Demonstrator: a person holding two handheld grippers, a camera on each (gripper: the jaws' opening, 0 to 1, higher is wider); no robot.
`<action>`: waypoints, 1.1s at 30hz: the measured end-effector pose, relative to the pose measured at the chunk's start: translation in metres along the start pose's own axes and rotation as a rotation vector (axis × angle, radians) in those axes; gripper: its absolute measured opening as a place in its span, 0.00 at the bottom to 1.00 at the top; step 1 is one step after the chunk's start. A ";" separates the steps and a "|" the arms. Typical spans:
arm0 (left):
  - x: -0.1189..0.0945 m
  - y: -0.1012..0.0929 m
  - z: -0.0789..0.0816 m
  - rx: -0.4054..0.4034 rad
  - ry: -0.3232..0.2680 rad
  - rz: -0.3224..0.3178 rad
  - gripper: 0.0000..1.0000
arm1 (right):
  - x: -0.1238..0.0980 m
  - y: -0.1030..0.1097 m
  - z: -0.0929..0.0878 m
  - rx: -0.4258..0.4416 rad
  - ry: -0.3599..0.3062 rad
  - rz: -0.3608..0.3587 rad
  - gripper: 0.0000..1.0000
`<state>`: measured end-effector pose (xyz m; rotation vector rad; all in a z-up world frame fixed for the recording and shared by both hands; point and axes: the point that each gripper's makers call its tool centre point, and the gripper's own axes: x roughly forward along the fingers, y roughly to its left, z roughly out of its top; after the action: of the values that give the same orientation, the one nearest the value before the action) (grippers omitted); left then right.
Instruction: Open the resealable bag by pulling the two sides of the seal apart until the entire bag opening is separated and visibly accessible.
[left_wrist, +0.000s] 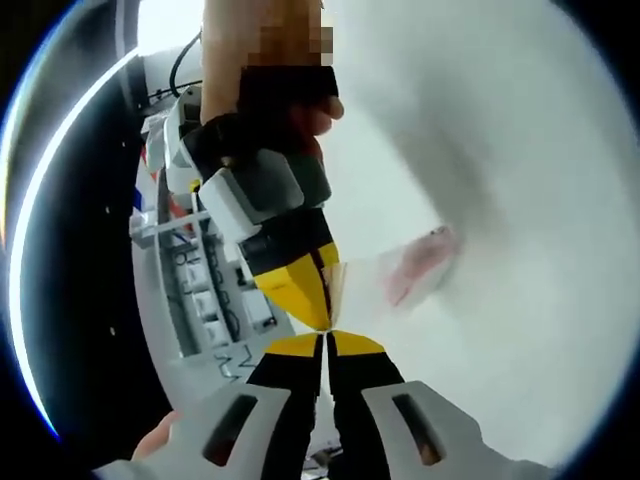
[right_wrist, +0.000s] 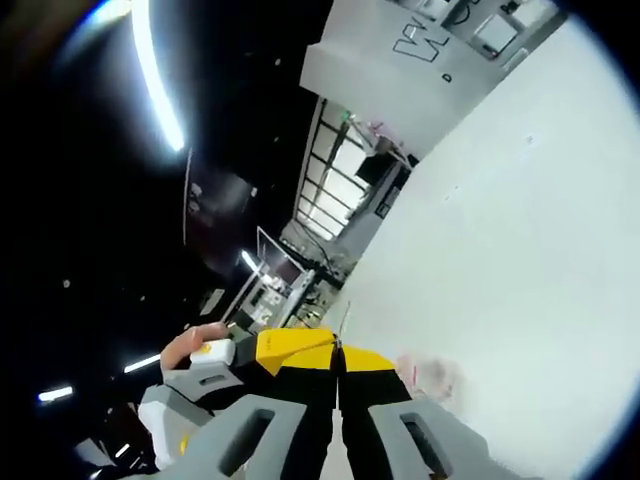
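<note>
Resealable bag (left_wrist: 400, 275), thin, limp and slippery, hangs above the white tabletop (left_wrist: 540, 330) between our left gripper (left_wrist: 327, 340) and right gripper (left_wrist: 305, 300), both fingers closed on its seal edges, our best hold

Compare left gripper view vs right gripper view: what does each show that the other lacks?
Left gripper view: a gloved hand holding the right gripper, and the resealable bag face-on, clear with something pink inside. Right gripper view: a ceiling light strip, a white panel with writing, and the bag nearly edge-on. Shared: the left gripper and right gripper, yellow jaws shut tip to tip at the bag's edge, over the white table.
</note>
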<state>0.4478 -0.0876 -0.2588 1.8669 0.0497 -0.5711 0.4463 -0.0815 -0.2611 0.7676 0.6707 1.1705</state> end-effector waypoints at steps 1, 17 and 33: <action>0.000 0.000 0.000 0.000 -0.003 0.000 0.02 | 0.000 0.000 0.000 0.000 0.001 0.000 0.00; -0.003 0.008 -0.002 0.018 -0.001 0.026 0.01 | -0.003 -0.004 0.004 0.008 -0.014 -0.005 0.00; 0.004 0.003 -0.003 0.006 -0.006 0.013 0.14 | -0.003 -0.002 0.002 0.029 -0.007 0.005 0.00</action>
<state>0.4534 -0.0873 -0.2572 1.8695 0.0324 -0.5687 0.4490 -0.0849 -0.2615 0.7977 0.6815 1.1649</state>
